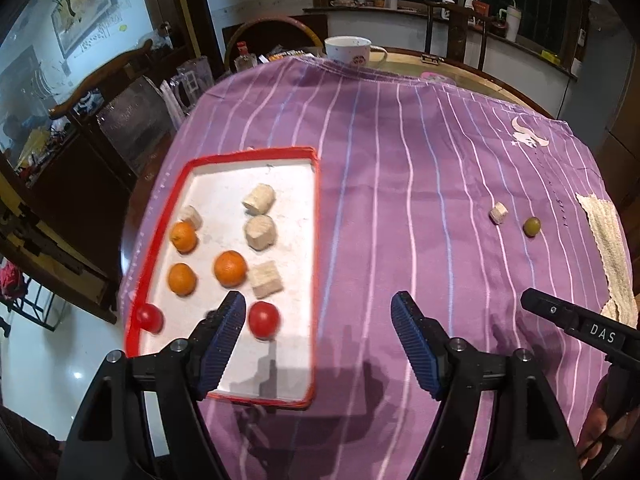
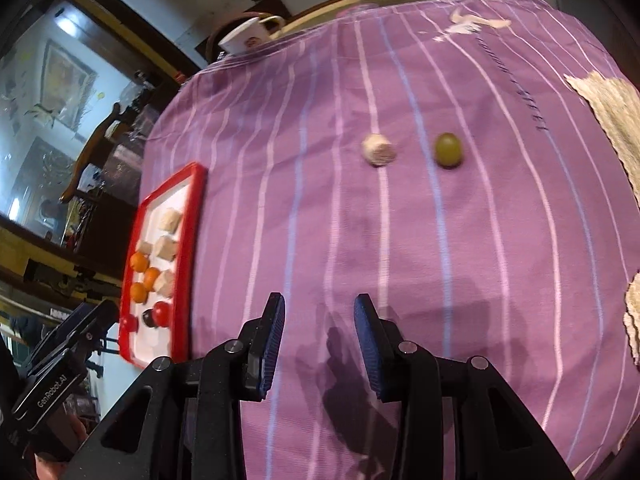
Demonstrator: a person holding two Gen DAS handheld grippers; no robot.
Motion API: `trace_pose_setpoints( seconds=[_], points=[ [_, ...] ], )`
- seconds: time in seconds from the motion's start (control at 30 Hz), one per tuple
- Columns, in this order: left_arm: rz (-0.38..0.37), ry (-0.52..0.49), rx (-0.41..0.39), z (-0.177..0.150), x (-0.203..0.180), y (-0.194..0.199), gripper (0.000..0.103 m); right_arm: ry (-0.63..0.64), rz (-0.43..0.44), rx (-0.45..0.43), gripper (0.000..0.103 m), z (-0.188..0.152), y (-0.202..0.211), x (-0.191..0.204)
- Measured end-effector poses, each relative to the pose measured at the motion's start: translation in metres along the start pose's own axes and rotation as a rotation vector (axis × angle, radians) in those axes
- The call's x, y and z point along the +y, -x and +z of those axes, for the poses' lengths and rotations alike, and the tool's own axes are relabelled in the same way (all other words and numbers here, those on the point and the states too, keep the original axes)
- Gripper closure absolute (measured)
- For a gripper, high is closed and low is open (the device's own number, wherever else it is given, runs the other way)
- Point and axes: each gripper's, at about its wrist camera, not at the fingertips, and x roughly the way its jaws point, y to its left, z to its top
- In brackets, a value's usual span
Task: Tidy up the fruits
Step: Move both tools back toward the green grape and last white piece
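Note:
A red-rimmed white tray point(image 1: 318, 216) lies on the purple striped cloth and holds three oranges point(image 1: 230, 267), two red fruits point(image 1: 263, 319) and several pale banana chunks point(image 1: 260, 231). My left gripper point(image 1: 318, 310) is open and empty above the tray's near right corner. A loose banana chunk point(image 2: 378, 150) and a green grape point(image 2: 448, 150) lie on the cloth ahead of my right gripper point(image 2: 319, 310), which is open and empty. The chunk point(image 1: 498, 212) and grape point(image 1: 532, 225) also show in the left wrist view. The tray point(image 2: 191, 240) shows at the left of the right wrist view, with a dark fruit point(image 2: 149, 317) in it.
A white cup point(image 1: 348, 51) stands at the table's far edge. A beige woven cloth point(image 2: 612, 116) lies on the right. A dark wooden chair point(image 1: 104, 76) and a cabinet stand left of the table. The right gripper's body point(image 1: 580, 326) reaches in at the right.

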Motion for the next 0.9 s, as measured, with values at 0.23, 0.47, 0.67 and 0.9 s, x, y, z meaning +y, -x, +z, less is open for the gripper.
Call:
trace_pose_setpoints(
  seconds=[0.23, 0.47, 0.67, 0.9],
  points=[
    [-0.036, -0.01, 0.05, 0.001, -0.031, -0.017, 0.028, -0.038, -0.025, -0.001, 0.062, 0.005, 0.006, -0.037],
    [-0.077, -0.008, 0.088, 0.001, -0.055, -0.037, 0.028, -0.013, -0.072, -0.047, 0.062, 0.023, 0.012, -0.062],
    [-0.165, -0.008, 0.068, 0.022, -0.077, -0.055, 0.028, 0.071, -0.135, -0.121, 0.062, 0.06, 0.012, -0.065],
    [-0.266, -0.022, 0.023, 0.055, -0.104, -0.079, 0.029, 0.184, -0.157, -0.083, 0.063, 0.084, -0.024, -0.059]
  ],
)
